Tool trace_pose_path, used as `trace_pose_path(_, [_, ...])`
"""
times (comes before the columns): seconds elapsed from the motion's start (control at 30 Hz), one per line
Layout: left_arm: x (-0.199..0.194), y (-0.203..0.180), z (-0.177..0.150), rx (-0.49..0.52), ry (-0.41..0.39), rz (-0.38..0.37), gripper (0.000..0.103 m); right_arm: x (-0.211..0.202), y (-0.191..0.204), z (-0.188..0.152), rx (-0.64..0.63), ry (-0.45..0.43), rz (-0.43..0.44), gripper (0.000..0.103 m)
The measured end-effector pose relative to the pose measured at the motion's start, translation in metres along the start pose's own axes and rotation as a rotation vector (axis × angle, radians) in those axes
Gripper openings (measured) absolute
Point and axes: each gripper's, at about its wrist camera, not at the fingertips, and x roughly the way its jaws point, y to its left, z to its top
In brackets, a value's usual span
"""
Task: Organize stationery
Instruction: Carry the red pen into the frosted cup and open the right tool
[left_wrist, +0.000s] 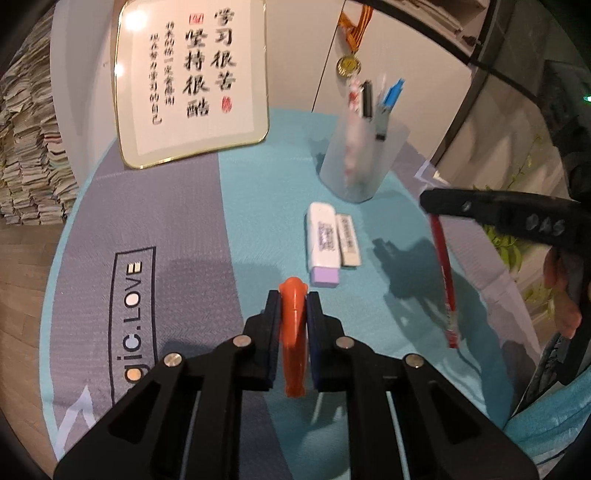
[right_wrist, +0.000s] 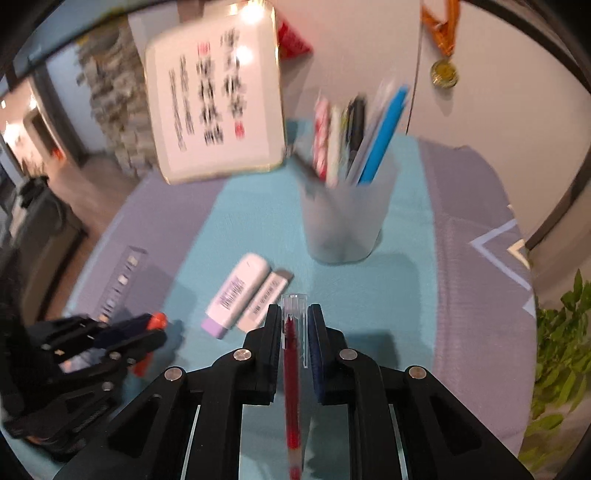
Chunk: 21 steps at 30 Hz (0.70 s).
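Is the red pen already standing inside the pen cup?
No, the right tongs hold the red pen short of the pen cup.

Warm indoor light is moderate; glare spots sit on the glossy gold-rimmed calligraphy plaque (left_wrist: 192, 79), and dark shadows fall on the teal and grey tablecloth (left_wrist: 258, 229). The right wrist view is motion-blurred, smearing the frosted translucent pen cup (right_wrist: 345, 218). Fisheye distortion bends both frames' edges, corners black.
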Motion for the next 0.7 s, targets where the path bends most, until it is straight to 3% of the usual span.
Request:
trace_pose_path(0.33, [-0.026,-0.013,0.001,0.025,-0.076,-0.016,0.011,-0.078,-0.017,0.016,0.063,-0.250,-0.012,0.015])
trace_pose_path(0.7, [-0.033,-0.009,0.001,0.015,-0.092,-0.023,0.011,-0.104,-0.004,0.057,0.038,-0.385,-0.110,0.015])
